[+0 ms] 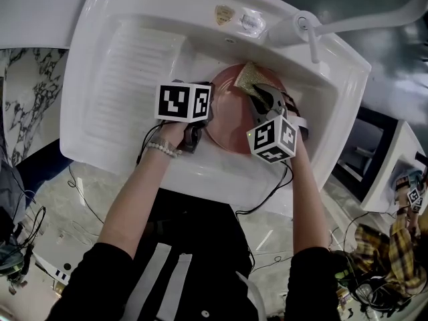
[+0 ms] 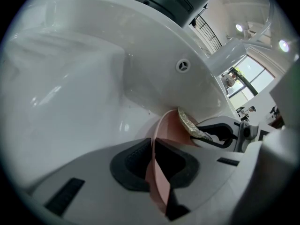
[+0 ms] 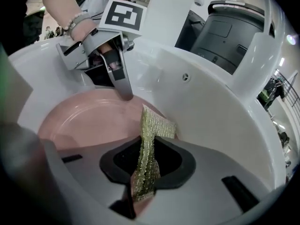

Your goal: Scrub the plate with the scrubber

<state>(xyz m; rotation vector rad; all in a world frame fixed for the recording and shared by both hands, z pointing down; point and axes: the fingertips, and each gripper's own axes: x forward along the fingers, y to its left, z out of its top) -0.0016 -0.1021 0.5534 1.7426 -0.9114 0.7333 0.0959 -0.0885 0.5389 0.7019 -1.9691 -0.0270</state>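
Head view: the left gripper (image 1: 202,127) jaws clamp the stiff, probably slippery plate (image 1: 231,119) by its rim in the sink (image 1: 134,65), while the right gripper (image 1: 257,93) jaws pinch the limp scrubber (image 1: 249,77).

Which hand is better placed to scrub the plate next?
Right. The right tongs hold the scrubber at the pink plate; the left tongs are clamped on its rim, steadying it.

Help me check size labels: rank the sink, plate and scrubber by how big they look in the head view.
1. sink
2. plate
3. scrubber
The differences are clear, with no ties.
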